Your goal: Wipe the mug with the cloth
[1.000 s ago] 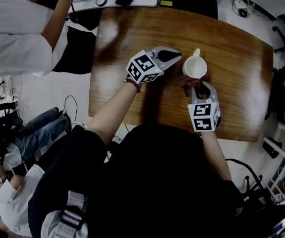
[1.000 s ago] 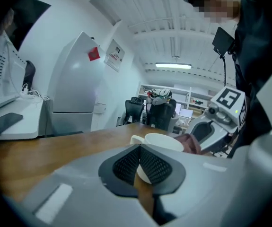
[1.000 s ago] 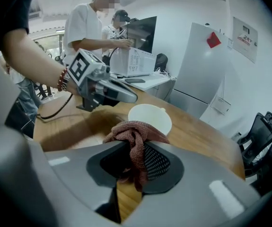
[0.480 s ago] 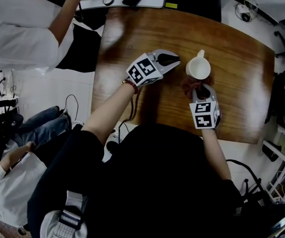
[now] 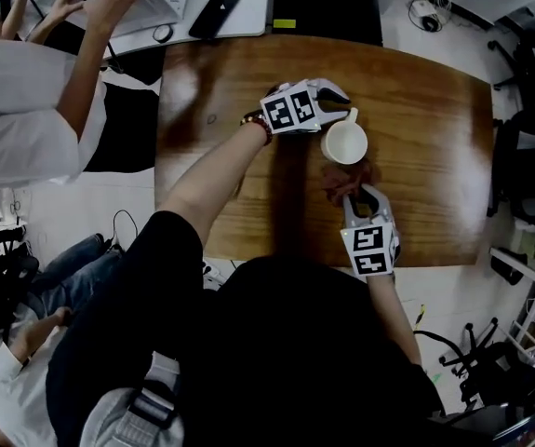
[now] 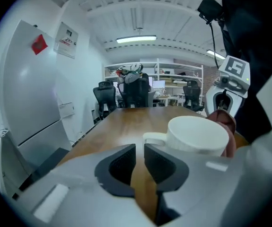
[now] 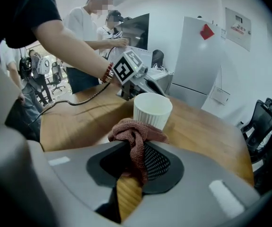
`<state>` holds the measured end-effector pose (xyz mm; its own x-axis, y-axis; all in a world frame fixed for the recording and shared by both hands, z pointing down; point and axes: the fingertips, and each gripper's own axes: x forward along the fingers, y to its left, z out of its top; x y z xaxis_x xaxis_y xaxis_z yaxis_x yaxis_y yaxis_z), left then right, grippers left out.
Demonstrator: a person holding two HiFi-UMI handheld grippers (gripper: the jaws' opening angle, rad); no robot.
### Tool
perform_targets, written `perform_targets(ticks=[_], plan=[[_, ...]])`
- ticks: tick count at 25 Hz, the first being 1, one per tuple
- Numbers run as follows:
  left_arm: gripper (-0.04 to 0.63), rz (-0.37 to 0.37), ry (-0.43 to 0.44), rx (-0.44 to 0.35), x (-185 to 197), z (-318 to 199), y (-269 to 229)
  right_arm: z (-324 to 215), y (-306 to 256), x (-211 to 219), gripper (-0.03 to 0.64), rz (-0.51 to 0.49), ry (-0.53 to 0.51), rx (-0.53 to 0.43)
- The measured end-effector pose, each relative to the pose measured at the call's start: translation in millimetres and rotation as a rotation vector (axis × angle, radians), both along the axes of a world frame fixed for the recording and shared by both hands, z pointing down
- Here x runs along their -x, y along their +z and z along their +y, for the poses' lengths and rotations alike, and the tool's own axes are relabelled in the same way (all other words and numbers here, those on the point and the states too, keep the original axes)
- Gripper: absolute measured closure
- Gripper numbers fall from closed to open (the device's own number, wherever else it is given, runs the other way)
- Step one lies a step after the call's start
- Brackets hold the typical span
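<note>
White ribbed ceramic mug (image 5: 344, 142) upright on brown wooden bench (image 5: 434, 138), handle twd left hand-held gripper (image 5: 340, 101). Its jaws are opening w/ nothing btwn them, tips just beside handle. Right hand-held gripper (image 5: 364, 194) clamped on bunched rust-brown cloth (image 5: 343, 179), just beside mug's near side.

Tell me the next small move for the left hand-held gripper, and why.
Probably ease the left hand-held gripper forward until its opening, empty jaws straddle the handle of the mug, just ahead. That would steady it, since the right hand-held gripper has the cloth pinched beside the mug.
</note>
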<state>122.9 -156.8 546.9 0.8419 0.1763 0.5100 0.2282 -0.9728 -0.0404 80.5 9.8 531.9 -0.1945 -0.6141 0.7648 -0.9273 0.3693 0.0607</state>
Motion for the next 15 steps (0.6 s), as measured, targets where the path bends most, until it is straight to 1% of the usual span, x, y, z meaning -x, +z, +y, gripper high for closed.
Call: perform_targets(ticks=[2,5,7,10,12,15], plan=[[0.582,-0.001,0.046,-0.003,-9,6,0,-1,-2,0,0.537,-0.015,-0.007,-0.011],[0.581,-0.011,0.087,-0.008,-19,11,2,-4,-2,1,0.537,-0.018,-0.02,-0.01],[0.569,-0.014,0.112,0.006,-23,11,3,-6,-2,4,0.536,-0.018,-0.029,-0.006],[0.515,-0.039,0.174,0.029,-25,11,3,-7,-2,5,0.537,-0.021,-0.034,-0.003],[0.489,-0.059,0.224,0.044,-26,13,3,-8,-2,4,0.537,-0.023,-0.029,-0.002],[0.491,-0.069,0.283,0.09,-32,21,1,-8,0,1,0.537,-0.028,-0.02,0.004]])
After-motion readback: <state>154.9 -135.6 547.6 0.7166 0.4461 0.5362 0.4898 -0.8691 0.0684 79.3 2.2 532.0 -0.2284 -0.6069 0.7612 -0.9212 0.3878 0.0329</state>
